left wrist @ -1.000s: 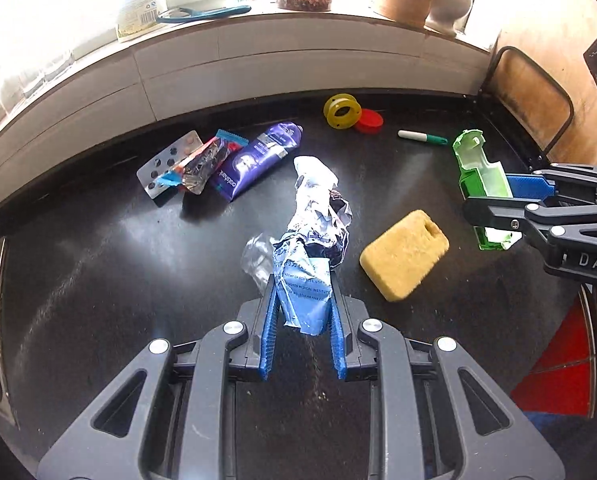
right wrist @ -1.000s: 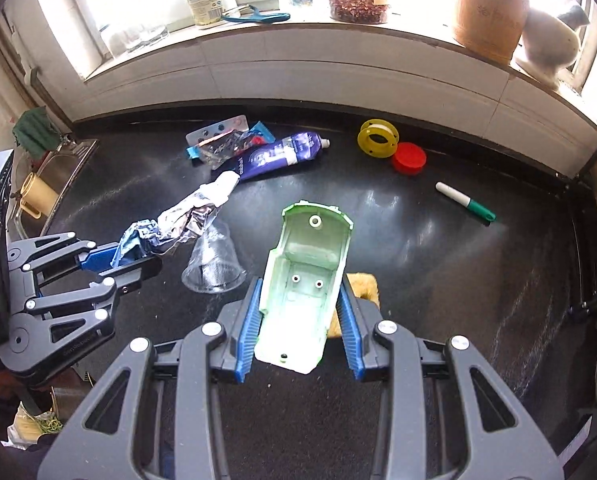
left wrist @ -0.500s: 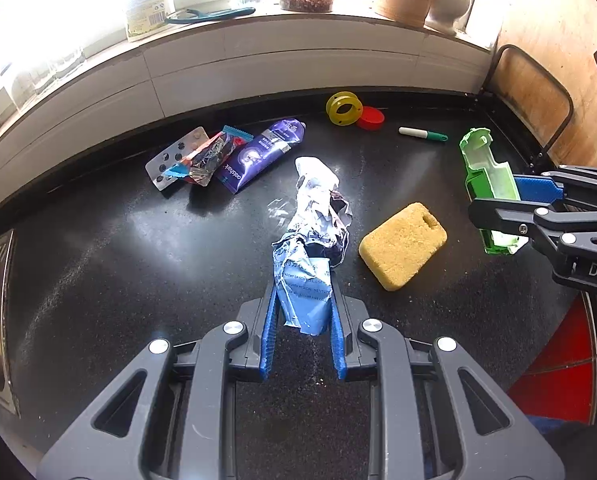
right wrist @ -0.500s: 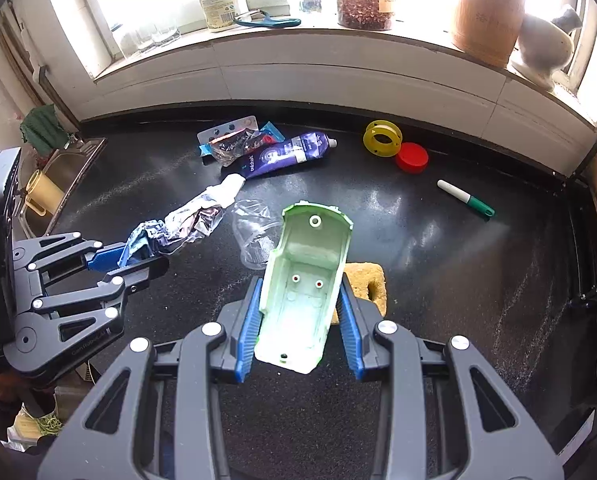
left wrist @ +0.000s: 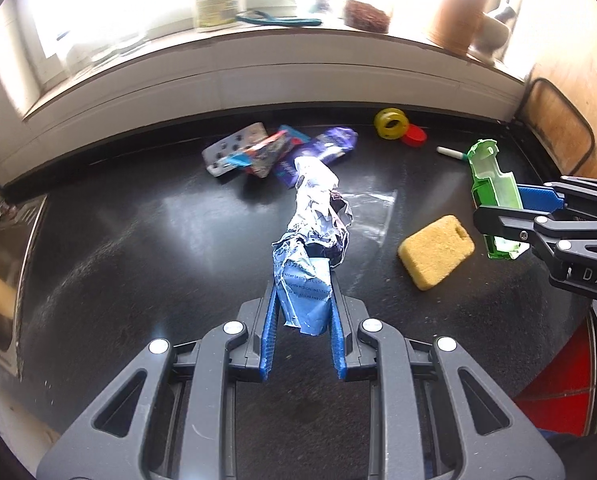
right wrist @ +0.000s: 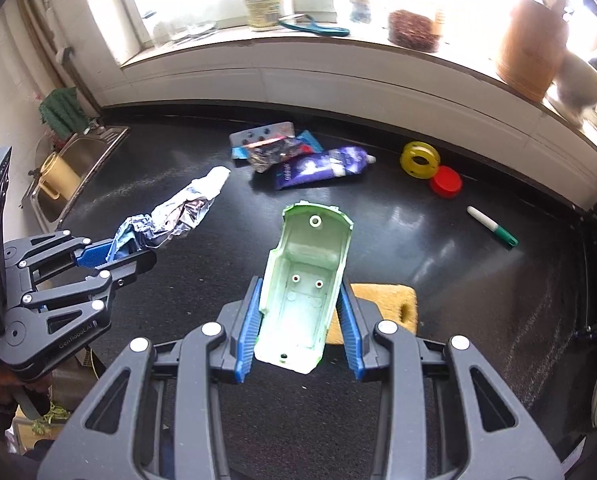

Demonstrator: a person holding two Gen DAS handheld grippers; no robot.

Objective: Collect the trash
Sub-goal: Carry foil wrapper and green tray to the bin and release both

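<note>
The crumpled wrapper (left wrist: 312, 240) hung clenched in the left gripper (left wrist: 302, 332), and the green shell (right wrist: 304, 280) sat clamped in the right gripper (right wrist: 300, 328), both held above the black surface (left wrist: 138, 240) as before. Since the earlier frame both had drawn back, so the sponge (left wrist: 434, 256) lay further ahead and the clear cup (left wrist: 372, 212) showed right of the wrapper.

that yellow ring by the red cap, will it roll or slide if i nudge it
The yellow ring looks like hard, smooth plastic, so on the glossy black counter it would probably slide easily. It seems tilted, leaning near the red cap, so a nudge may tip it flat or set it rolling. It is hollow, so likely light.
</note>
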